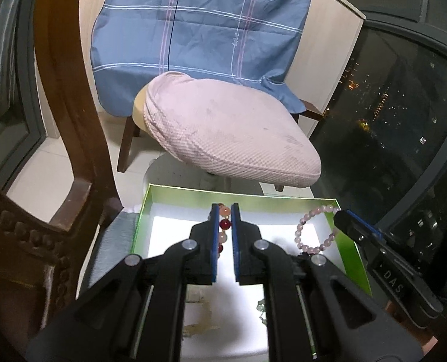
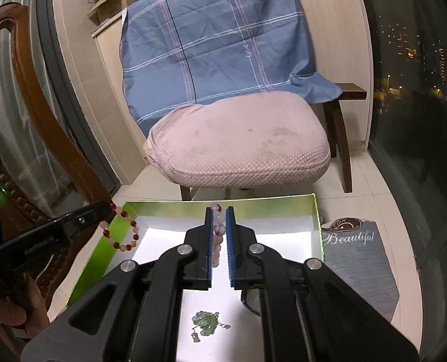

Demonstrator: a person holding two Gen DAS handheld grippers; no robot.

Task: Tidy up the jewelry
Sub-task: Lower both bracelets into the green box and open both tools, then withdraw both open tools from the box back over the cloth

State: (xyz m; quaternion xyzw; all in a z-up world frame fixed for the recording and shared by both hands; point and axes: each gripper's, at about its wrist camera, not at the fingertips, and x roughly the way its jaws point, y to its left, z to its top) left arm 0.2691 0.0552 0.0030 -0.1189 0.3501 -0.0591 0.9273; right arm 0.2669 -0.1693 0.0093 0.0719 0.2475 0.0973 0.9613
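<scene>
My left gripper (image 1: 225,208) is shut on a red and peach bead bracelet (image 1: 225,224) and holds it over the green box with a white floor (image 1: 169,226). From the right wrist view the same bracelet (image 2: 122,230) hangs as a loop from the left fingers (image 2: 98,209). My right gripper (image 2: 219,211) is shut on a pale pink and lilac bead bracelet (image 2: 219,226), also over the box (image 2: 277,208); it hangs as a loop in the left wrist view (image 1: 314,229). A green bead piece (image 2: 205,322) lies on the box floor.
A chair with a pink cushion (image 2: 238,144) and a blue plaid cloth (image 2: 211,42) stands behind the box. A carved wooden chair (image 1: 72,120) is at the left. A grey mat reading "Beautiful" (image 2: 356,250) lies right of the box. A dark window (image 1: 404,120) is at the right.
</scene>
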